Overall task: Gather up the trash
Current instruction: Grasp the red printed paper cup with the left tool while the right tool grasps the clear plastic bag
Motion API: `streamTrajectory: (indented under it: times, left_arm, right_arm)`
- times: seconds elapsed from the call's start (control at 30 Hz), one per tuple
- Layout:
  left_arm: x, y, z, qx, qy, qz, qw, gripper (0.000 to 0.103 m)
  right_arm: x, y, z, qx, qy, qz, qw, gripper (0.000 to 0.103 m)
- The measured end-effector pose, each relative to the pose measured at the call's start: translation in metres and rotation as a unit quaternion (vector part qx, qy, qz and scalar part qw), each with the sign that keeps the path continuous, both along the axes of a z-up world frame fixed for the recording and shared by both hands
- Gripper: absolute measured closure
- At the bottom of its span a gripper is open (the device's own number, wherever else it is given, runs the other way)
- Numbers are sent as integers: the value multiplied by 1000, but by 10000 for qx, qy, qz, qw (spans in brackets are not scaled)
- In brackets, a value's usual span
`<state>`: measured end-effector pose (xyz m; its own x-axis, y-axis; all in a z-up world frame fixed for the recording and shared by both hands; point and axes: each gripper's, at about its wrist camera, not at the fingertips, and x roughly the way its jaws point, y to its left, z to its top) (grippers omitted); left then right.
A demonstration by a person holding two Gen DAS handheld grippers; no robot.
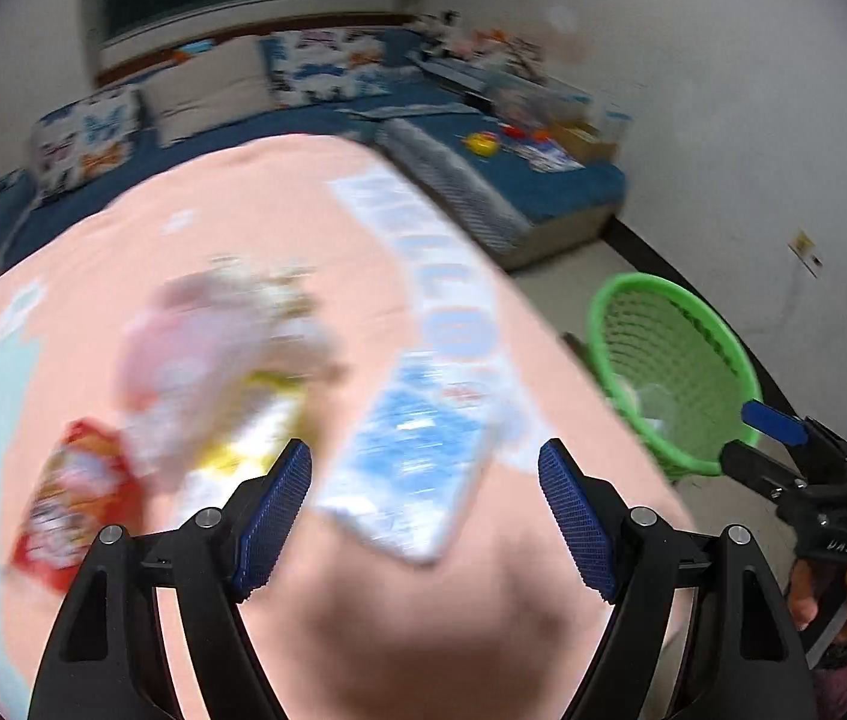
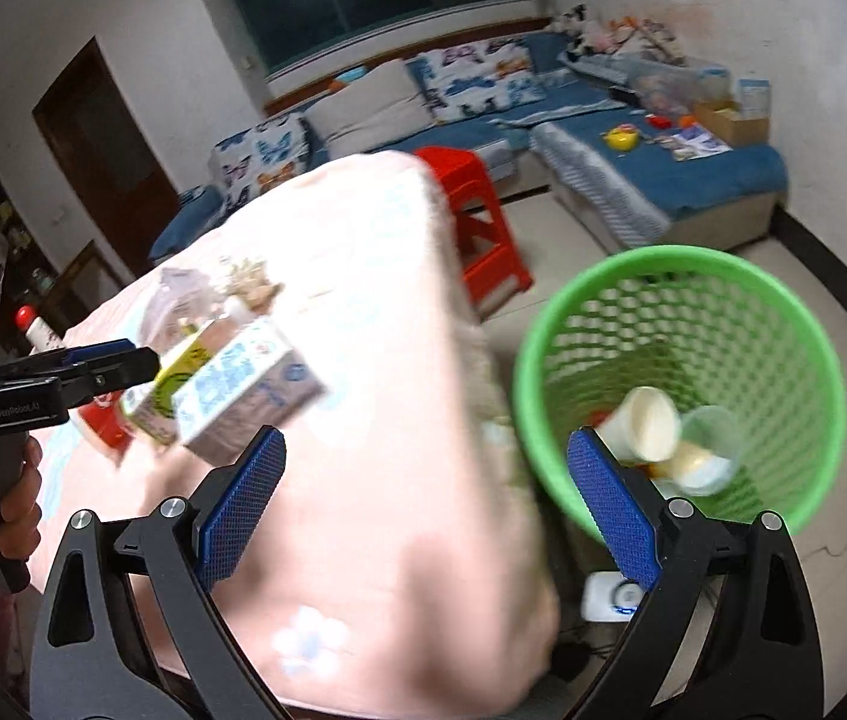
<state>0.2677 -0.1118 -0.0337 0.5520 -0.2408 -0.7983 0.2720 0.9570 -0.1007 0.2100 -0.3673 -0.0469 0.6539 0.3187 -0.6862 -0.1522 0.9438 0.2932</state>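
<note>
Trash lies on a table under a pink cloth [image 1: 231, 222]: a blue-and-white carton [image 1: 411, 462], a yellow-and-white carton [image 1: 249, 432], a red packet [image 1: 78, 510] and a pale crumpled bag [image 1: 207, 348]. My left gripper [image 1: 423, 510] is open and empty, just above the blue-and-white carton. My right gripper [image 2: 426, 501] is open and empty at the table's right edge, beside the green basket [image 2: 681, 276]. The basket holds cups [image 2: 642, 423]. The blue-and-white carton [image 2: 243, 384] and the yellow carton [image 2: 168, 390] also show in the right wrist view, near the left gripper [image 2: 123, 366].
The green basket [image 1: 669, 360] stands on the floor right of the table. A red plastic stool [image 2: 477, 222] stands behind the table. A blue sofa [image 2: 663, 168] with cushions and clutter runs along the far walls. A white device [image 2: 609, 597] lies on the floor under the table edge.
</note>
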Motion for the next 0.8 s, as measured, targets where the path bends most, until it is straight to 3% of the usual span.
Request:
streamTrajectory:
  times: [0.37, 0.8]
  left_arm:
    - [9, 136, -9, 293, 287, 1004, 9941, 24]
    - [28, 187, -48, 251, 898, 1112, 9894, 21]
  right_arm:
    - [25, 90, 17, -154, -97, 719, 9972, 9]
    - [85, 176, 28, 106, -22, 1233, 9923, 19]
